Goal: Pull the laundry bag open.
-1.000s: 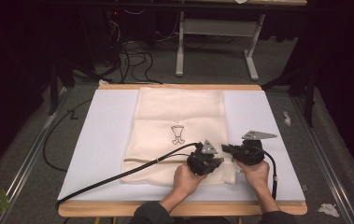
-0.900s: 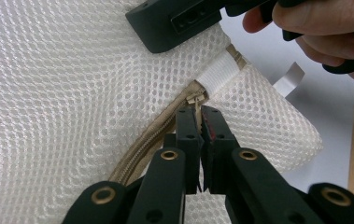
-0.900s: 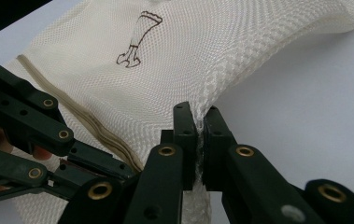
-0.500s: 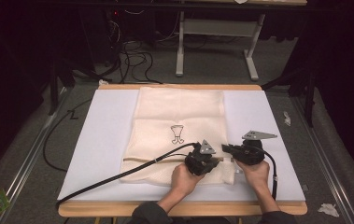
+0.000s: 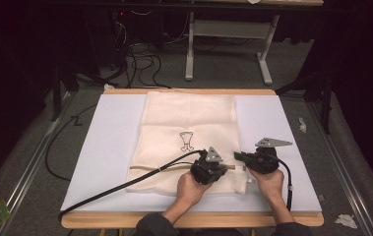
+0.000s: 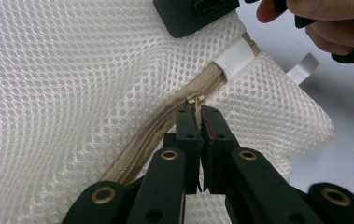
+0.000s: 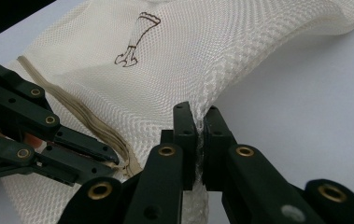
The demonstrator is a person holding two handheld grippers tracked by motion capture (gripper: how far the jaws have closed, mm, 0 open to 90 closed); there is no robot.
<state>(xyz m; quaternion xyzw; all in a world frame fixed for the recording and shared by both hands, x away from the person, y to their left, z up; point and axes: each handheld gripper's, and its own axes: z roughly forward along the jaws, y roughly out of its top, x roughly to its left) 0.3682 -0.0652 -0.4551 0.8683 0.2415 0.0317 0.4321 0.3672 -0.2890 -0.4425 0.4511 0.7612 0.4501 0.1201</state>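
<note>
A person works the zipper of a cream mesh laundry bag lying flat on the white tabletop, a claw in each hand. The left claw is clamped on the small zipper pull, close to the bag's near right corner where a white fabric tab caps the zipper's end. The right claw is pinched tight on a fold of the mesh at the bag's edge, just beside the left one.

The step in hand looks to be running the slider along its tan track. Doing it well likely means keeping the right claw firm as an anchor so the mesh stays taut, while the left claw draws the pull straight along the line of the zipper, low and level, without twisting it out of the grip or letting loose mesh bunch into the teeth.

By count: one bag, one zipper with one pull, one small printed emblem on the cloth, one white label at the corner, two claws, two hands.
</note>
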